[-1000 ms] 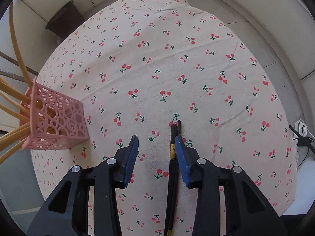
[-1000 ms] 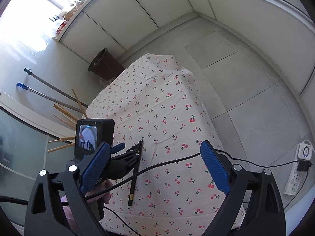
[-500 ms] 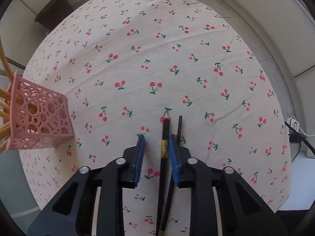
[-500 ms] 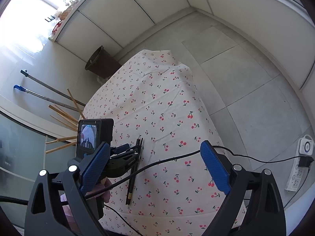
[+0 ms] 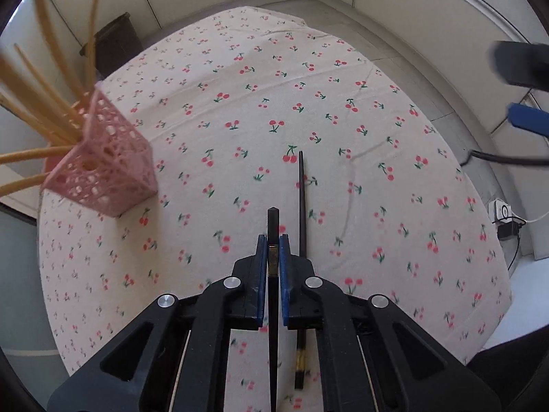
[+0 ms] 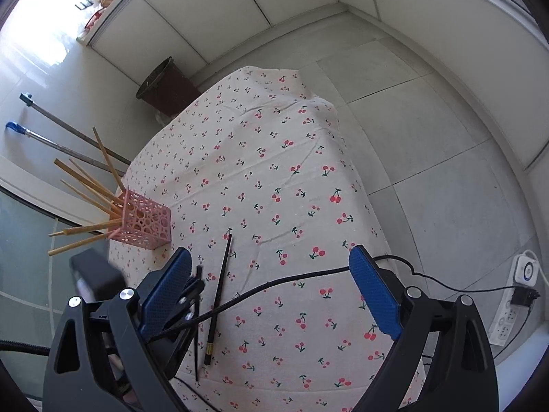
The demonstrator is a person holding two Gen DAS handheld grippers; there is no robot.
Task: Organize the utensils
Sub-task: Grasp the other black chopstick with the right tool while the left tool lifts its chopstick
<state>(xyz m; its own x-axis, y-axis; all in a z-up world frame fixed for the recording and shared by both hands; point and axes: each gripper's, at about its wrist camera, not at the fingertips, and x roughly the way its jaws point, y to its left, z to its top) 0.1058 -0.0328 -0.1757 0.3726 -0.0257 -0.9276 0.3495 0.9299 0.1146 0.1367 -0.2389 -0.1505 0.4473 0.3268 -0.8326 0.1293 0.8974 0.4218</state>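
Observation:
My left gripper [image 5: 273, 240] points steeply down at the cherry-print table, and its jaws are closing, with the blue pads pressed on a black chopstick [image 5: 272, 219]. That chopstick is lifted off the cloth. A second black chopstick [image 5: 301, 199] lies on the cloth just to its right. At the left stands a pink lattice holder [image 5: 103, 168] with several wooden chopsticks [image 5: 37, 110] fanning out of it. In the right wrist view my right gripper [image 6: 271, 292] hangs open and empty above the table's near end. The lying chopstick [image 6: 219, 292] and the left gripper [image 6: 195, 288] show between its fingers.
A black cable [image 6: 295, 278] runs across the near part of the tablecloth [image 6: 274, 158]. A dark bin [image 6: 164, 86] stands on the floor past the far corner. Mop handles [image 6: 68, 137] lean at the left. A power strip [image 6: 514, 295] lies on the floor at the right.
The left jaws have closed from wide apart onto one of the two black chopsticks and raised it. The right gripper has sunk a little toward the table, still open.

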